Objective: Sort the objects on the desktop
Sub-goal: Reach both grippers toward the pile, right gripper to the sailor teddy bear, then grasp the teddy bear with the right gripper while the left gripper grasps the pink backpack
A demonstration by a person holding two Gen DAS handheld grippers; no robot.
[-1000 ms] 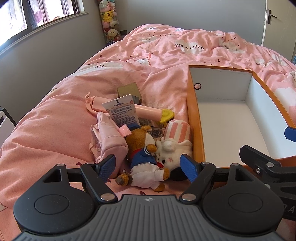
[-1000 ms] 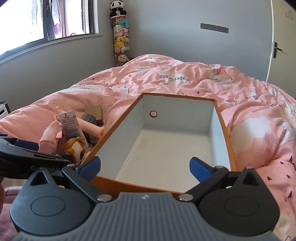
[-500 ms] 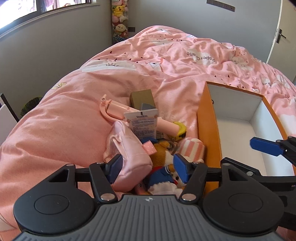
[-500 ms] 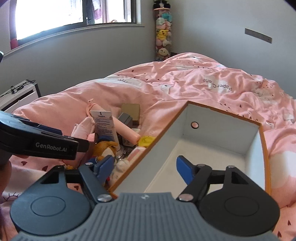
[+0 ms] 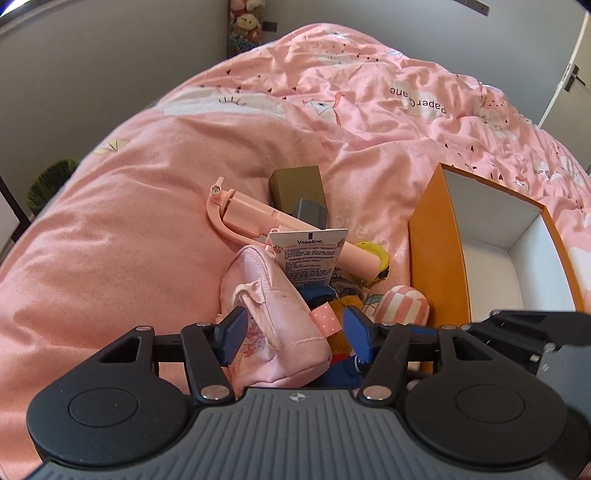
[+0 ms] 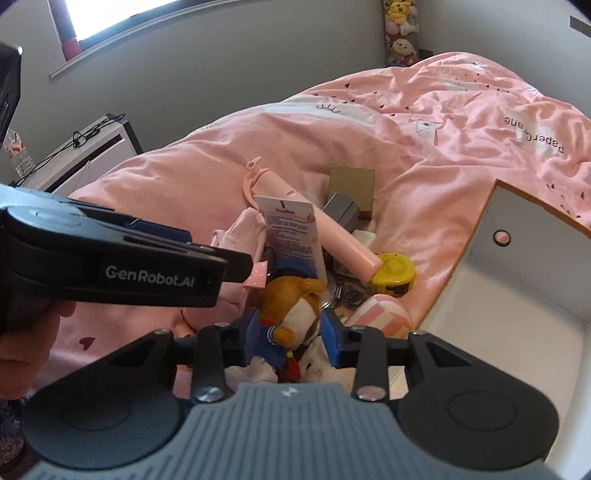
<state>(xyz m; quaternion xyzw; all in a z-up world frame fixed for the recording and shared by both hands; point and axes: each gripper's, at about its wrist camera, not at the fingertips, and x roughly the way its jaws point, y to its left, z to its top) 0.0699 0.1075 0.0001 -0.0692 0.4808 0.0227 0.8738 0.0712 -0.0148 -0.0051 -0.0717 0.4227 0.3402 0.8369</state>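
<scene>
A pile of objects lies on the pink bed left of an orange box (image 5: 434,258) with a white inside (image 6: 517,295). My left gripper (image 5: 291,336) stands around a pink pouch (image 5: 273,314), its jaws partly closed and close to the pouch's sides. My right gripper (image 6: 291,332) has closed around the head of a brown teddy bear in blue clothes (image 6: 291,299). A Vaseline tube (image 5: 310,258), a pink selfie stick (image 5: 258,218) and a yellow tape measure (image 6: 393,273) lie in the pile.
A pink-and-white striped plush (image 6: 384,314) lies next to the box wall. A brown box (image 5: 295,184) and a grey block (image 5: 310,212) sit behind the pile. A white desk (image 6: 92,147) stands left of the bed. Plush toys (image 6: 400,29) stack in the corner.
Both grippers moved left and down onto the pile. The left jaws narrowed around the pink pouch. The right gripper swung away from the box and closed on the teddy bear.
</scene>
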